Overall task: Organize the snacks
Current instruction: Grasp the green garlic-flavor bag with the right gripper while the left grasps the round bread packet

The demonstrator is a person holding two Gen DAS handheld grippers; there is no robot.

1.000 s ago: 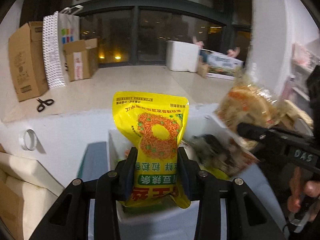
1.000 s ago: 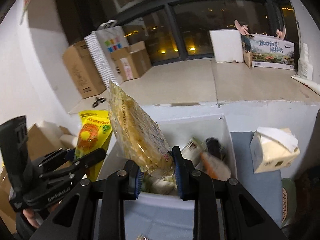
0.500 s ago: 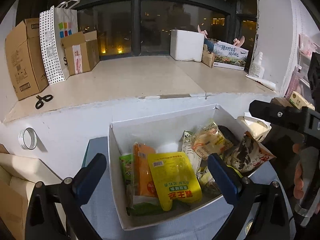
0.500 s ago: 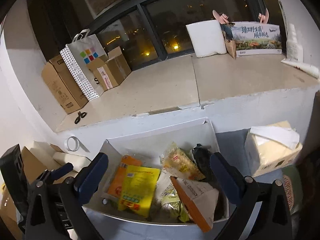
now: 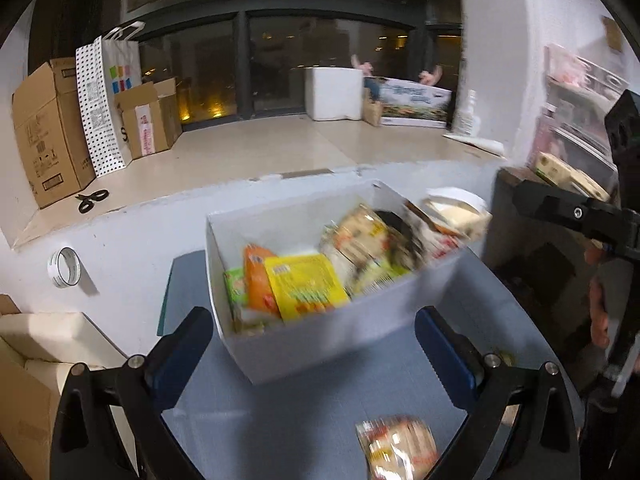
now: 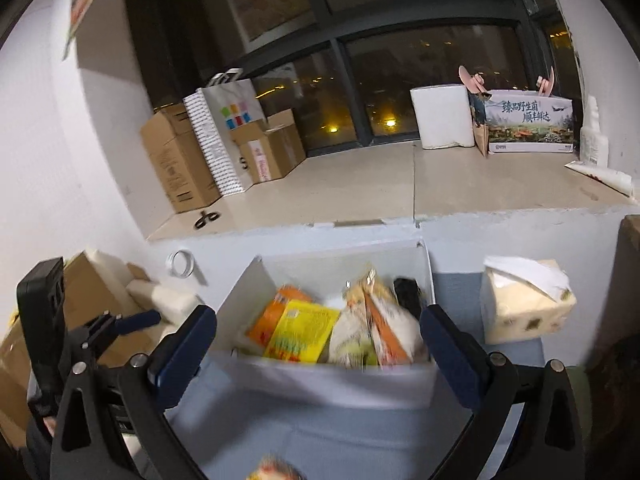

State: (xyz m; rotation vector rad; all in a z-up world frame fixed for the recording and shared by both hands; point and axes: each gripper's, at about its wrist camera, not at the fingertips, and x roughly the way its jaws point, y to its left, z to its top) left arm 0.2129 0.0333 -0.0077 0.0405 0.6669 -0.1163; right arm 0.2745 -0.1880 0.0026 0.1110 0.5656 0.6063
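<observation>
A white box (image 5: 320, 344) (image 6: 328, 380) on the blue-grey table holds several snack packets, among them a yellow packet (image 5: 304, 286) (image 6: 302, 332) and an orange one (image 5: 256, 280) (image 6: 272, 316). One loose snack packet (image 5: 396, 448) (image 6: 276, 472) lies on the table in front of the box. My left gripper (image 5: 316, 356) is open and empty just before the box. My right gripper (image 6: 320, 352) is open and empty, also near the box's front wall. Each gripper shows at the edge of the other's view.
A tissue pack (image 6: 524, 304) stands right of the box. A tape roll (image 5: 66, 268) hangs on the low white wall. Behind it, a ledge carries scissors (image 5: 92, 200), cardboard boxes (image 5: 52, 136), a dotted bag (image 5: 108, 100) and a foam box (image 5: 334, 94). Cartons stand at left (image 5: 36, 380).
A second ago each gripper was shut on a snack packet over the box. Both opened and dropped them into the box, then drew back; a loose packet now shows in front.
</observation>
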